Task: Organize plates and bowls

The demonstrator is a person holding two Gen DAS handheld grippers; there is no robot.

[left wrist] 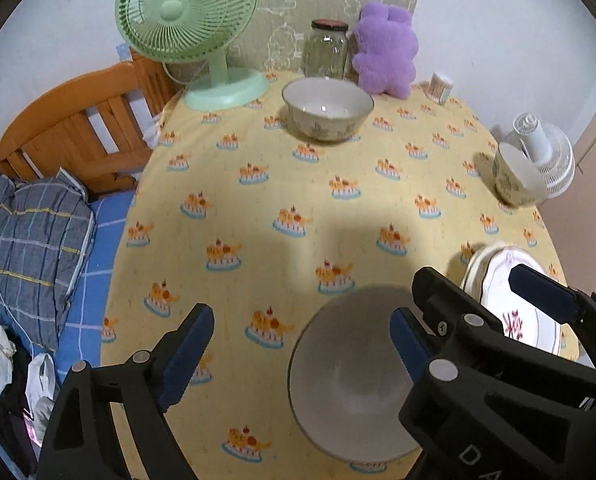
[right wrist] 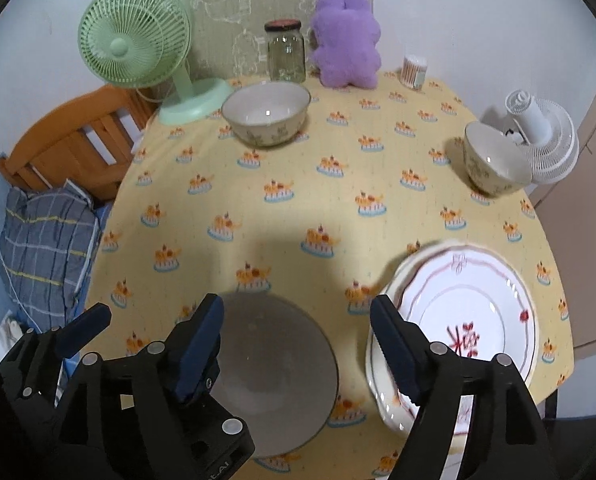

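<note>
A plain grey bowl (left wrist: 350,392) (right wrist: 274,376) rests on the yellow cake-print tablecloth (left wrist: 258,184) near the front edge. My left gripper (left wrist: 298,344) hovers open above it, its right finger over the bowl's right rim. My right gripper (right wrist: 298,344) is open too, its left finger over the bowl's left side and its right finger at the edge of the stacked white plates (right wrist: 458,320) (left wrist: 514,320) with red print. Neither holds anything. Two patterned bowls stand apart: one at the back (left wrist: 328,110) (right wrist: 266,114), one at the right edge (left wrist: 512,178) (right wrist: 494,160).
Along the back stand a green fan (left wrist: 186,12), a glass jar (left wrist: 326,50), a purple plush (left wrist: 386,52) and a cotton swab box (left wrist: 441,87). A white fan (left wrist: 542,156) sits behind the right bowl. A bed with a plaid pillow (left wrist: 34,248) lies left of the table.
</note>
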